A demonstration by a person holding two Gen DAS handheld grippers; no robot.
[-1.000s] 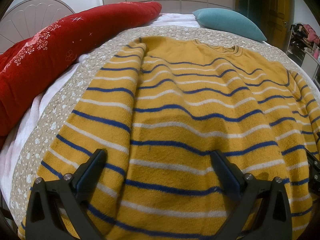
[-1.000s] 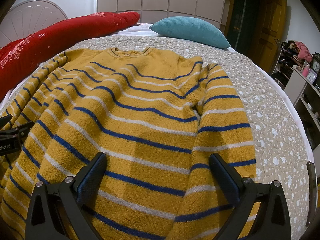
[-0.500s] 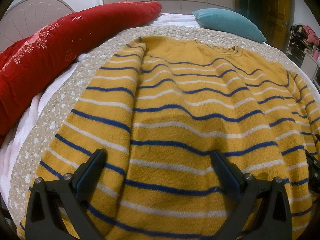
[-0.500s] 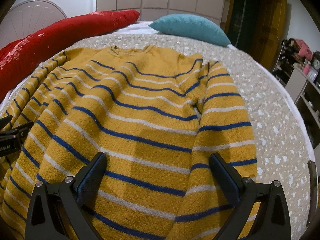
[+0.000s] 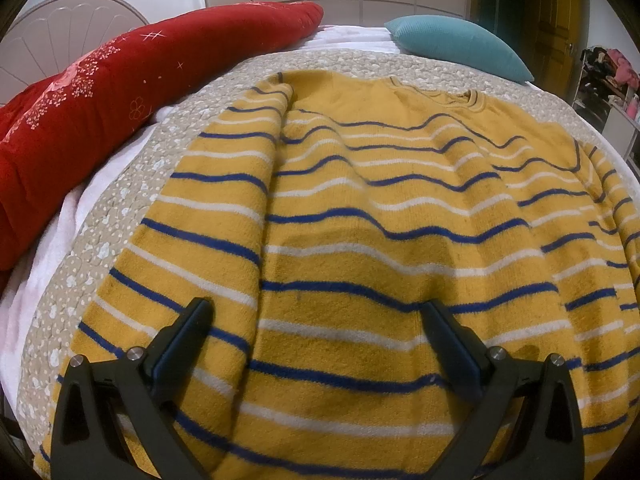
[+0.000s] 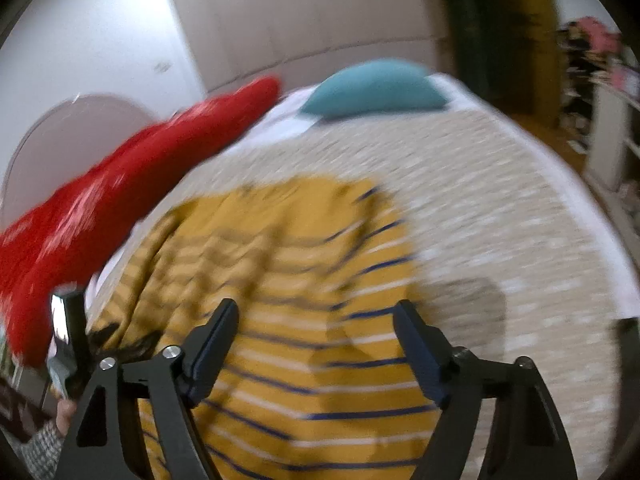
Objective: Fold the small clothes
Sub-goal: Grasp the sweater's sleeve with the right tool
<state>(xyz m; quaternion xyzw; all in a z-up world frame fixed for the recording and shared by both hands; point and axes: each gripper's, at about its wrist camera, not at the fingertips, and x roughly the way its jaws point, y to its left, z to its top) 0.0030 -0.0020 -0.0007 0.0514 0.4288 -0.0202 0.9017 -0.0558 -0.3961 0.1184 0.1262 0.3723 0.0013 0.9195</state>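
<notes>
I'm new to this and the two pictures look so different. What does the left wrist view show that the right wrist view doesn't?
Only the left wrist view: the sweater's collar in sharp detail, and the left claw wide open above the knit.

Only the right wrist view: the right claw, closing on nothing, and a person's sleeve.

Both: the striped sweater, red quilt and teal pillow.

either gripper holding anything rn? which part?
Nothing held. Left gripper is open above the sweater; right gripper is closing, nothing between its fingers.
</notes>
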